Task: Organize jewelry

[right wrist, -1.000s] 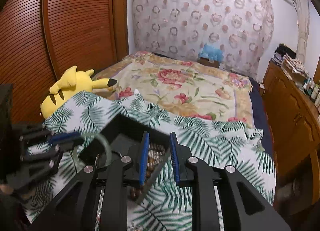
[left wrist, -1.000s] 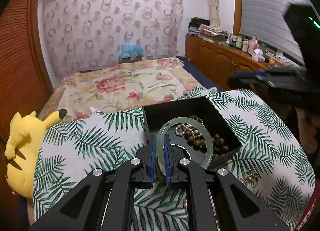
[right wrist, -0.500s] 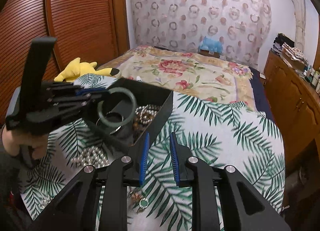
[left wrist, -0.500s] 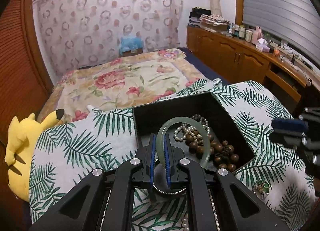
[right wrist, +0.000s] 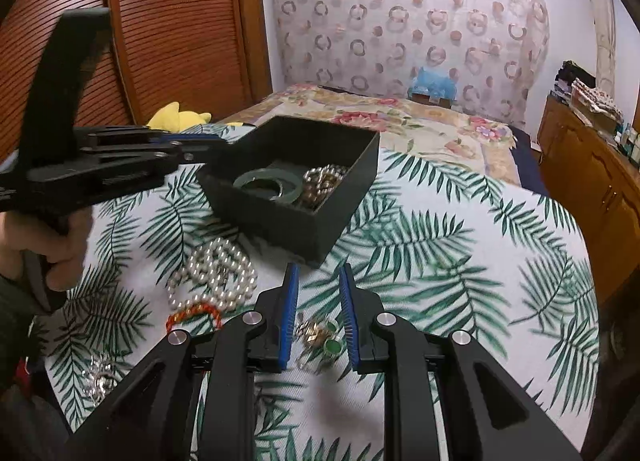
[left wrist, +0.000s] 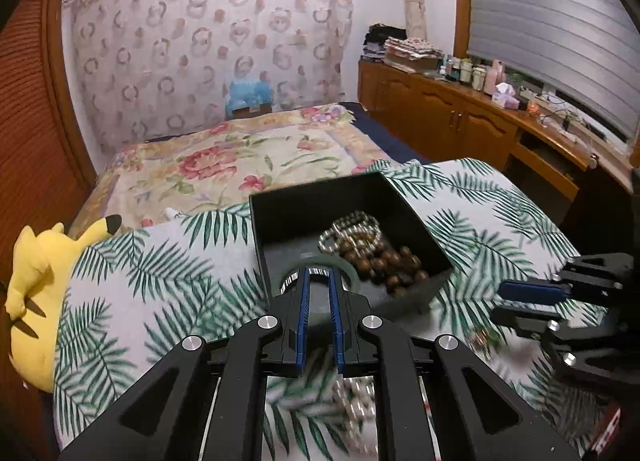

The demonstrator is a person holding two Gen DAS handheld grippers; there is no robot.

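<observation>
Jewelry box (right wrist: 316,181) has the green bangle (right wrist: 266,186). My left gripper (left wrist: 319,293) is a bit open, empty. My right gripper (right wrist: 319,311) is open around the green ring (right wrist: 334,347); I should squeeze softly.

Box (right wrist: 292,197) on the cloth (right wrist: 460,261), holding bangle (right wrist: 266,185) left, beads (right wrist: 324,183) right. Pearls (right wrist: 216,273) before its left corner. Rings (right wrist: 320,337) nearest the front edge.

Left wrist view: low over palm-print cloth (left wrist: 160,281), close behind black box (left wrist: 344,197), facing bed and curtain. Right wrist view: higher, further back, right of box (right wrist: 320,221), same heading, slightly leftward. Shared: box, cloth (right wrist: 460,241), bed, curtain; each shows other gripper.
</observation>
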